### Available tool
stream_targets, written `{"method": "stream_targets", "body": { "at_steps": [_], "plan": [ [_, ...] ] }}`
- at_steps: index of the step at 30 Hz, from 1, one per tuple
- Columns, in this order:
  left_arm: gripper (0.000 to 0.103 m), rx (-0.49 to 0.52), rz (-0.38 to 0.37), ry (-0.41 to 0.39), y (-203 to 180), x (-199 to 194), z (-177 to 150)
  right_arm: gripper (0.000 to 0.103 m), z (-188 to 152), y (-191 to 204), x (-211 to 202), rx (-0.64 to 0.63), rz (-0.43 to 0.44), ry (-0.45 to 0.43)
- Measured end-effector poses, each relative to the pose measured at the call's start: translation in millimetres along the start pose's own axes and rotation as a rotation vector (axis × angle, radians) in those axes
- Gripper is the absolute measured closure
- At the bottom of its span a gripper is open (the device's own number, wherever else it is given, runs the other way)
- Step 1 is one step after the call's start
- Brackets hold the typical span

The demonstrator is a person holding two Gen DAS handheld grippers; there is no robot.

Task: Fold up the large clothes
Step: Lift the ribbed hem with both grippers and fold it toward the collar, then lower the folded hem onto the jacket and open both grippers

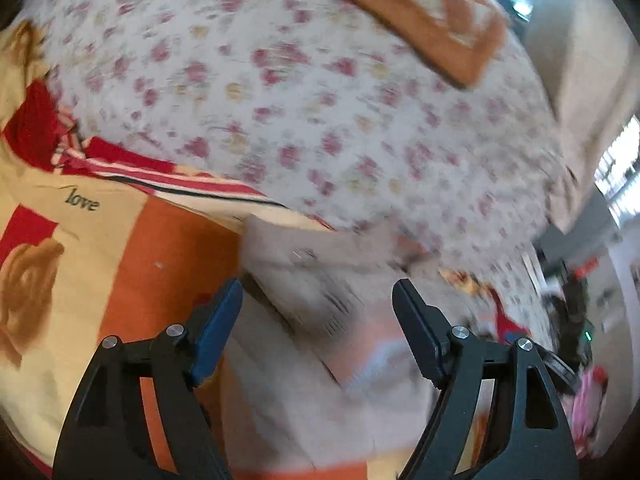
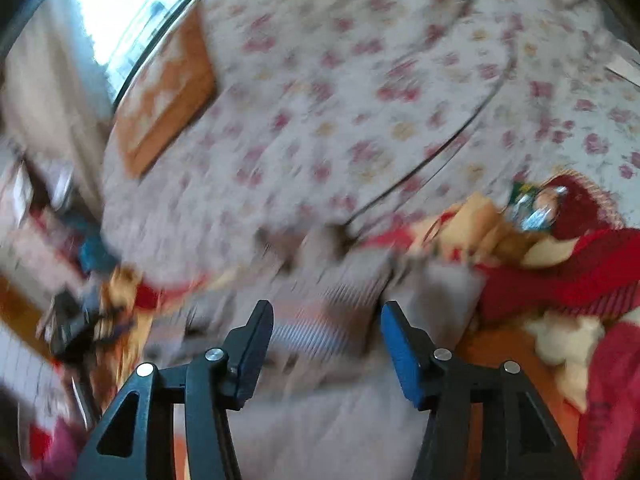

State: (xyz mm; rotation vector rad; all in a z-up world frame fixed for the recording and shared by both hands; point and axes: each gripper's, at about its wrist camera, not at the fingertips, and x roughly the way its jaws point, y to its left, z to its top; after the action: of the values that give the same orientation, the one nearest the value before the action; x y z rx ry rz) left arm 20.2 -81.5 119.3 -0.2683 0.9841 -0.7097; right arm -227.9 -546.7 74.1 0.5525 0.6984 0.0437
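The grey garment point(image 1: 320, 380) lies on the bed's orange-and-cream blanket point(image 1: 132, 280), just below the floral sheet point(image 1: 280, 100). Above the garment, the left gripper point(image 1: 318, 292) and right gripper point(image 2: 326, 316) (both views blurred) hold their fingers apart, gripping nothing.

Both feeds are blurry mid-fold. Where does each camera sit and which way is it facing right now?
Left wrist: on the left gripper, looking forward and down over its open jaws at the grey garment on the orange-and-cream blanket; only the jaws show.
Right wrist: on the right gripper, angled down over open jaws at the same grey garment; only the jaws show.
Shared: the garment, the floral bedspread and the orange cushion.
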Motion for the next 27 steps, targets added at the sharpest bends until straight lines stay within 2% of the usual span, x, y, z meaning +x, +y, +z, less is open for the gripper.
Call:
{"method": "stream_targets", "body": {
  "at_steps": [3,5,7,9,11,13,15,17,18,19,22,25,27],
  "plan": [
    [0.025,0.096,-0.020,0.069,-14,1,-27,0.049,-25,22,17,-0.093,0.019,0.139],
    [0.025,0.175,0.018,0.162,-24,20,-44,0.049,-33,31,39,-0.131,-0.004,0.224],
    [0.025,0.219,0.079,0.215,-32,39,-49,0.049,-24,42,59,-0.155,-0.032,0.213],
    [0.025,0.233,0.125,0.243,-40,64,-40,0.049,-3,49,77,-0.135,-0.029,0.179],
    [0.025,0.190,0.149,0.249,-42,87,-16,0.048,27,55,97,-0.128,-0.046,0.125],
    [0.026,0.071,0.171,0.187,-33,92,13,0.048,55,55,106,-0.082,-0.100,0.053],
    [0.025,-0.051,0.121,0.135,-20,85,31,0.048,70,53,96,-0.031,-0.085,-0.009],
    [0.025,-0.135,0.071,0.080,-8,66,40,0.038,73,55,80,-0.016,-0.074,-0.047],
    [0.025,-0.133,0.064,0.074,-6,61,40,0.030,68,57,69,-0.034,-0.077,-0.056],
    [0.025,-0.115,0.063,0.076,-5,54,38,0.029,62,58,62,-0.056,-0.081,-0.055],
    [0.025,-0.058,0.082,0.111,-1,36,17,0.029,30,58,48,-0.150,-0.124,0.036],
    [0.025,-0.031,0.076,0.155,7,23,-16,0.029,-1,49,46,-0.185,-0.136,0.102],
    [0.025,-0.037,0.081,0.173,16,15,-37,0.029,-16,43,57,-0.212,-0.200,0.129]
  ]
}}
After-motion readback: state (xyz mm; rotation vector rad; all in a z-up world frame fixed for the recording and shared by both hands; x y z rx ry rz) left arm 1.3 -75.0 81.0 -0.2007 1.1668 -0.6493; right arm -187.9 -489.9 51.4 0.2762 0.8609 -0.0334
